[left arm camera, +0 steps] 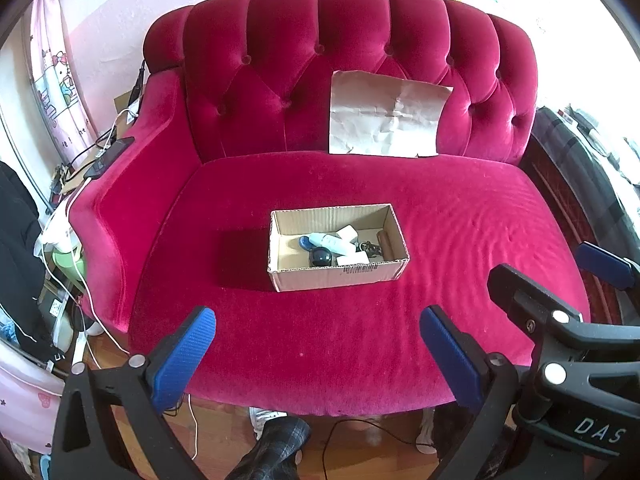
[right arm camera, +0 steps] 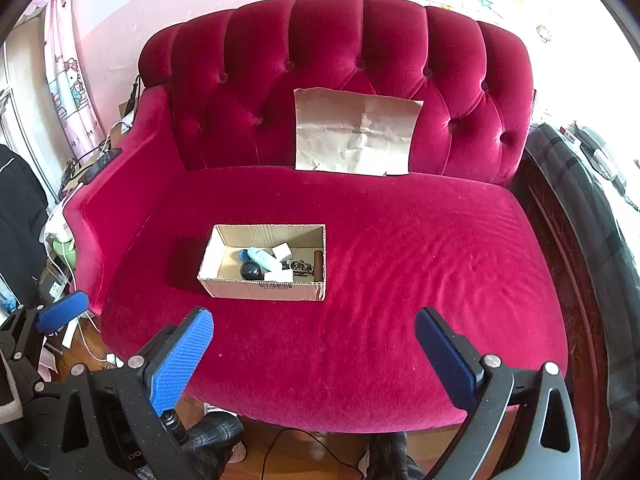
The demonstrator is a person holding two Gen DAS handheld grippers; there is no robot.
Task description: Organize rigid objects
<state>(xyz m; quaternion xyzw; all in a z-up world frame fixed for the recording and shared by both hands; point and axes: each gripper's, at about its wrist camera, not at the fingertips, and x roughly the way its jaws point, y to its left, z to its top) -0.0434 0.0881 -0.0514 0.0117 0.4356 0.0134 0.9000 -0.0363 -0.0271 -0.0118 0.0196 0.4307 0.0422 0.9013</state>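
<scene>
An open cardboard box (left arm camera: 340, 276) (right arm camera: 260, 290) sits on the seat of a crimson velvet sofa (left arm camera: 460, 248) (right arm camera: 420, 248). Inside it lie a dark ball (left arm camera: 321, 258) (right arm camera: 251, 270), a pale blue bottle (left arm camera: 329, 241) (right arm camera: 265, 259), white blocks (left arm camera: 347, 233) (right arm camera: 282, 251), a metal chain (left arm camera: 370, 249) (right arm camera: 301, 267) and a brown cylinder (left arm camera: 385, 242) (right arm camera: 318, 265). My left gripper (left arm camera: 318, 354) hangs open and empty over the seat's front edge, short of the box. My right gripper (right arm camera: 314, 356) is also open and empty, right of and nearer than the box.
A creased sheet of brown paper (left arm camera: 386, 118) (right arm camera: 354, 136) leans on the sofa back. Cables and a phone (left arm camera: 110, 156) clutter the left armrest side. A dark striped blanket (right arm camera: 576, 216) lies to the right. A person's legs (left arm camera: 276, 452) and wooden floor show below.
</scene>
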